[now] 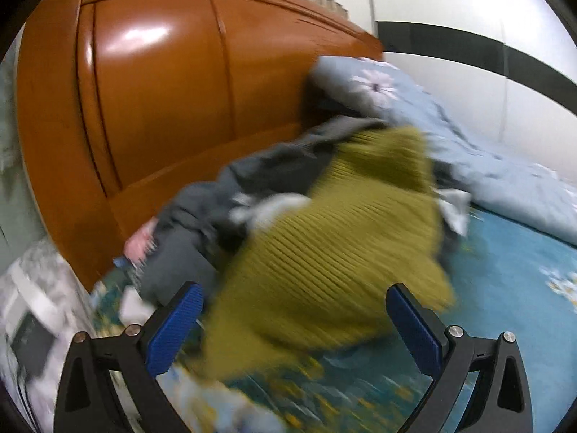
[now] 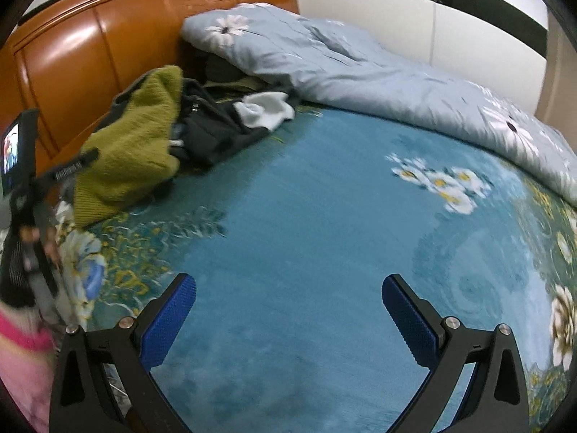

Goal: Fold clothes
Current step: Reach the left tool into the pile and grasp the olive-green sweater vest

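An olive-green ribbed knit sweater (image 1: 335, 249) lies crumpled on a pile of clothes at the head of the bed; it also shows in the right wrist view (image 2: 133, 144). Dark grey clothes (image 1: 230, 187) lie under and behind it, with black garments (image 2: 216, 126) and a white one (image 2: 267, 110) to its right. My left gripper (image 1: 294, 297) is open, its blue pads either side of the sweater's near edge, just short of it. My right gripper (image 2: 288, 288) is open and empty above the bare blue bedspread (image 2: 324, 216). The left gripper's body (image 2: 25, 187) shows at the left edge.
An orange wooden headboard (image 1: 155, 108) stands behind the pile. A light blue floral quilt (image 2: 360, 68) is bunched along the far right side of the bed. White wall panels with a dark stripe (image 1: 468, 47) lie beyond. A pink sleeve (image 2: 21, 353) shows at lower left.
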Demonstrator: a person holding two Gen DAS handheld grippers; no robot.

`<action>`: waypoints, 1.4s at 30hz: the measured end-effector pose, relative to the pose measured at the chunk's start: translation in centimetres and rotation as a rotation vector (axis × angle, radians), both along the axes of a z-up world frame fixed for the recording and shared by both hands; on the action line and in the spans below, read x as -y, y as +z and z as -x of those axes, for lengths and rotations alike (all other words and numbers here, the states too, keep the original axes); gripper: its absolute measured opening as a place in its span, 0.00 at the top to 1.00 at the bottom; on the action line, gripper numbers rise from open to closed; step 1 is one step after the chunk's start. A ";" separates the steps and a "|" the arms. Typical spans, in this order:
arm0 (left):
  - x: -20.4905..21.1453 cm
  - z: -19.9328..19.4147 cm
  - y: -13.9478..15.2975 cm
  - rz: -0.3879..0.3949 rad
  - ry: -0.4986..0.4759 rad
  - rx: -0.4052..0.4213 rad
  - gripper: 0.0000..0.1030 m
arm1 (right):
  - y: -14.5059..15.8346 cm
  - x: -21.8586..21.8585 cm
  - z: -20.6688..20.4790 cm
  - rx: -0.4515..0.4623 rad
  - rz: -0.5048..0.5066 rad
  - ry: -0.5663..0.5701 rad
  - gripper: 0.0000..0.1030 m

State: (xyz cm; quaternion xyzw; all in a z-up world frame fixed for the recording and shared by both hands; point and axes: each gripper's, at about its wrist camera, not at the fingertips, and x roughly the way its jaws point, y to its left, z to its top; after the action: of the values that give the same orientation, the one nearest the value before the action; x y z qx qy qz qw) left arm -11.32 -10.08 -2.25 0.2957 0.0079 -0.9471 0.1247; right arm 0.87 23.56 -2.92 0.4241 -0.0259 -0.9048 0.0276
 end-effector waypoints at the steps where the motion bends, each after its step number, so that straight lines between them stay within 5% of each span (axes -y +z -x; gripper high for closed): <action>1: 0.9 0.7 -0.3 0.000 -0.010 0.009 0.00 | -0.3 -0.6 0.0 0.008 0.004 -0.012 0.00; 4: 3.3 2.4 -1.6 -0.059 -0.096 0.030 0.00 | -1.4 -2.0 0.1 0.037 0.017 -0.042 0.00; 10: 4.8 1.4 -3.7 -0.396 -0.298 0.078 0.00 | -3.1 -3.6 0.6 0.096 0.022 -0.061 0.00; 16: 1.0 -2.1 -4.9 -0.329 -0.436 0.134 0.05 | -4.3 -3.9 0.3 0.127 0.021 -0.046 0.00; 19: -1.2 -1.4 -6.1 -0.200 -0.447 0.179 0.08 | -5.0 -4.0 0.1 0.149 0.023 -0.049 0.00; 29: -5.8 -1.5 -8.1 -0.091 -0.486 0.246 0.12 | -5.5 -5.2 -0.9 0.170 0.042 -0.085 0.00; 34: -5.2 -3.1 -8.5 -0.177 -0.465 0.236 0.52 | -5.6 -4.9 -1.5 0.172 0.045 -0.068 0.00; 37: -2.8 -2.7 -8.4 -0.336 -0.442 0.224 0.71 | -5.7 -5.0 -1.9 0.173 0.044 -0.068 0.00; 40: 1.1 -2.2 -9.0 -0.541 -0.410 0.201 0.80 | -5.8 -5.4 -2.2 0.176 0.041 -0.076 0.00; 42: 2.0 -2.0 -8.8 -0.562 -0.411 0.173 0.81 | -5.9 -5.6 -2.4 0.178 0.044 -0.085 0.00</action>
State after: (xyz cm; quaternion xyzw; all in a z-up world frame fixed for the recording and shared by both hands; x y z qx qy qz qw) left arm -9.29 -12.10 -11.01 0.3931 0.1977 -0.8847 -0.1541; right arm 3.24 29.20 -8.87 0.5006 -0.0659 -0.8632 -0.0038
